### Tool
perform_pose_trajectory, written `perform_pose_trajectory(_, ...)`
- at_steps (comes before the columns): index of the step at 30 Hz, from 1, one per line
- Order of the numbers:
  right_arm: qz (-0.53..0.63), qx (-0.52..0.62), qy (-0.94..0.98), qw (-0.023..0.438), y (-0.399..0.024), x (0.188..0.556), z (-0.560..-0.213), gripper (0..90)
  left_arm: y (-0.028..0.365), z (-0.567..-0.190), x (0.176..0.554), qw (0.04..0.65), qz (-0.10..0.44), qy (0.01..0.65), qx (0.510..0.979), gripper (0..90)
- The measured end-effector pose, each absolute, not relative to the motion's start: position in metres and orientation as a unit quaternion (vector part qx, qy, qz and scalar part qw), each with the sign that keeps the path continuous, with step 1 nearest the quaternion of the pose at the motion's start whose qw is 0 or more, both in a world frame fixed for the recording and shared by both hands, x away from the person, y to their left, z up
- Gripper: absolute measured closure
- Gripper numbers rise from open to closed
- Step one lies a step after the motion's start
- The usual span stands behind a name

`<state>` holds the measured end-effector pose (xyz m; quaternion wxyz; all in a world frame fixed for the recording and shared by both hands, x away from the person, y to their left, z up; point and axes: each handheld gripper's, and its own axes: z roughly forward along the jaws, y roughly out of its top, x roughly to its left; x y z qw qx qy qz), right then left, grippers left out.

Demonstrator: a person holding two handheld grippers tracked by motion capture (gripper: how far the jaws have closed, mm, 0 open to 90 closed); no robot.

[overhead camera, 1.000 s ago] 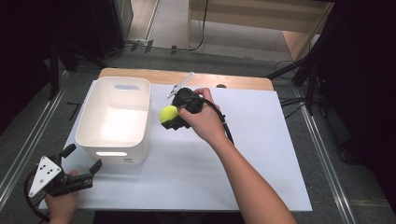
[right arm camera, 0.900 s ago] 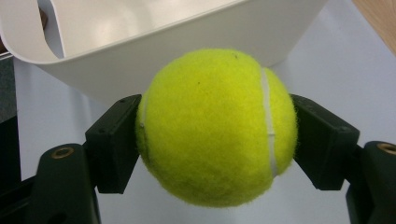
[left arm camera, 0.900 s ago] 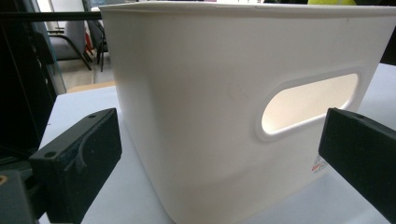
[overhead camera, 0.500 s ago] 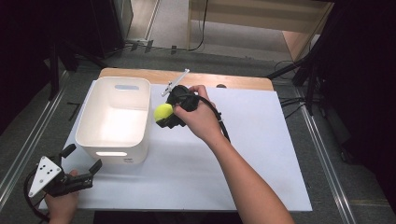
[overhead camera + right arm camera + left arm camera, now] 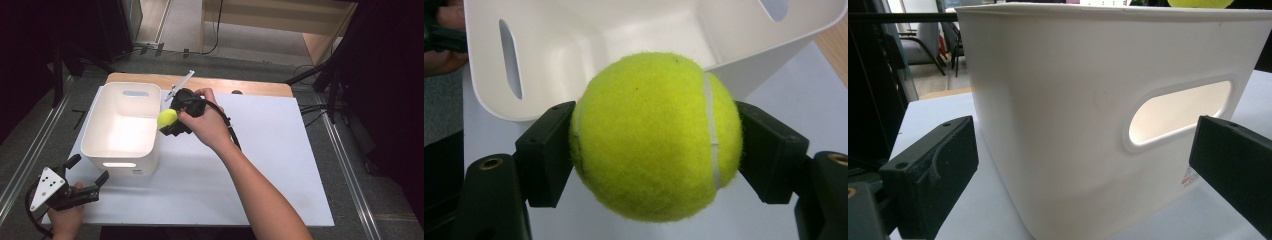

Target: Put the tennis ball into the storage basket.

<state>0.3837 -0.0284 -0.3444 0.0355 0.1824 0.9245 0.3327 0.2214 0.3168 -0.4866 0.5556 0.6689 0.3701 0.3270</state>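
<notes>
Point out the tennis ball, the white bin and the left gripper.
tennis ball (image 5: 656, 137), right gripper view, felt centre.
white bin (image 5: 121, 162), high view, near wall.
left gripper (image 5: 86, 175), high view, between its fingertips.

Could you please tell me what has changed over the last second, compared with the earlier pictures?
The right gripper, shut on the tennis ball, has carried it leftward to the white bin's right rim. The left gripper stays open at the bin's near-left corner, and the bin has not moved.
</notes>
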Motion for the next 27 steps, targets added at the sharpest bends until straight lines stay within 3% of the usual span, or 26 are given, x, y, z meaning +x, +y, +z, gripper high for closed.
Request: perform_pose_trajectory(27, 0.342, 0.152, 0.927, 0.034, 0.005, 0.38, -0.332, 22.8, 0.317, -0.487, 0.222, 0.556, 0.327, 0.369, 0.669, 0.0)
